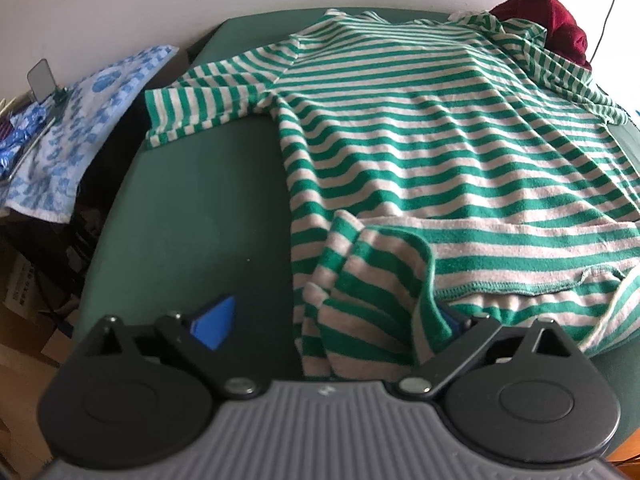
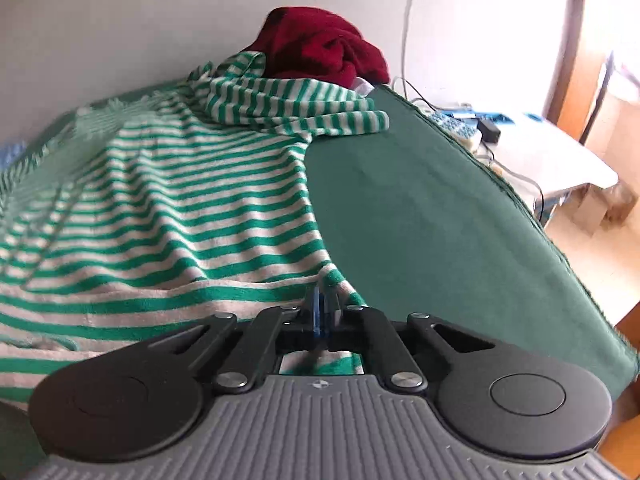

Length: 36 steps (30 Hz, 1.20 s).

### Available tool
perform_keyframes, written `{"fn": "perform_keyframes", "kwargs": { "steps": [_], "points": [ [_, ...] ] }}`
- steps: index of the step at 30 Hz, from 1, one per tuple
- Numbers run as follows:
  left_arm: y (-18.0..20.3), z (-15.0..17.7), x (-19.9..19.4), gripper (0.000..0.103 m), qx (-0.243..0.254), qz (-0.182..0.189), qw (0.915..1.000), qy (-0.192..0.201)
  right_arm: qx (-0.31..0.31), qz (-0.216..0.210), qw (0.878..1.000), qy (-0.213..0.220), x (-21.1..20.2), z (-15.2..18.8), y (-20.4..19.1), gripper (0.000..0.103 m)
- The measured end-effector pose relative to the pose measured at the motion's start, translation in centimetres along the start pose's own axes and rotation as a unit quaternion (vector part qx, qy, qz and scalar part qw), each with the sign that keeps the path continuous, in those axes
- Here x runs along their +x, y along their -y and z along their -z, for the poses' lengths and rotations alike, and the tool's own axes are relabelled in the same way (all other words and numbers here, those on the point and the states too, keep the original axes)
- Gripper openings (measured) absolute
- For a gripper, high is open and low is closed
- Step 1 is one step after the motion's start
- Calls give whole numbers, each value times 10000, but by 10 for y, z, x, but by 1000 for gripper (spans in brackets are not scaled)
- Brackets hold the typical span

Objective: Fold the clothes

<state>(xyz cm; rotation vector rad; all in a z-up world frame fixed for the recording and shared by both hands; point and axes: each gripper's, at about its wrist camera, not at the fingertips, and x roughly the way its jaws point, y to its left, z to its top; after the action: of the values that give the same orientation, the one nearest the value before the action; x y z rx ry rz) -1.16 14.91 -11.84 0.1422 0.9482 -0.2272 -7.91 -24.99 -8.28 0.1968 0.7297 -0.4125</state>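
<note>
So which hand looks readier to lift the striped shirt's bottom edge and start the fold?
Probably the right gripper: its fingers are pinched shut on the shirt hem. The left gripper is open, cloth merely bunched between.

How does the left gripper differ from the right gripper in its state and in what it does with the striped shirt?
The left gripper is open, its blue fingers wide apart around a bunched hem corner of the striped shirt; the right gripper is shut on the shirt's hem edge. The left one sits at the shirt's left side, the right one at its right side. Both are at the near hem, over the green table cover.
</note>
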Motion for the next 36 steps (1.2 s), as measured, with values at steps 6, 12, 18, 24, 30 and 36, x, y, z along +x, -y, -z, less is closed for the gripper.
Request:
{"fn": "perform_keyframes", "kwargs": {
  "steps": [6, 12, 18, 24, 30, 36],
  "points": [
    [-16, 5, -28, 97, 195, 270, 9988, 357, 477, -103, 9987, 129, -24, -5, 33, 0],
    [-26, -9, -38, 98, 373, 436, 9978, 336, 374, 67, 9988, 320, -35, -3, 40, 0],
    [-32, -25, -31, 97, 254, 559, 9981, 75, 301, -101, 9984, 478, -42, -7, 39, 0],
    [-13, -42, -18, 98, 119, 733, 9968, -298, 290, -154, 9982, 493, -43, -4, 36, 0],
    [-13, -46, 2, 8, -189, 622, 9951, -744, 335, -186, 9980, 506, -44, 2, 34, 0],
    [-14, -45, -47, 2, -308, 269, 9992, 11, 459, -218, 9976, 475, -43, 6, 37, 0]
  ]
}}
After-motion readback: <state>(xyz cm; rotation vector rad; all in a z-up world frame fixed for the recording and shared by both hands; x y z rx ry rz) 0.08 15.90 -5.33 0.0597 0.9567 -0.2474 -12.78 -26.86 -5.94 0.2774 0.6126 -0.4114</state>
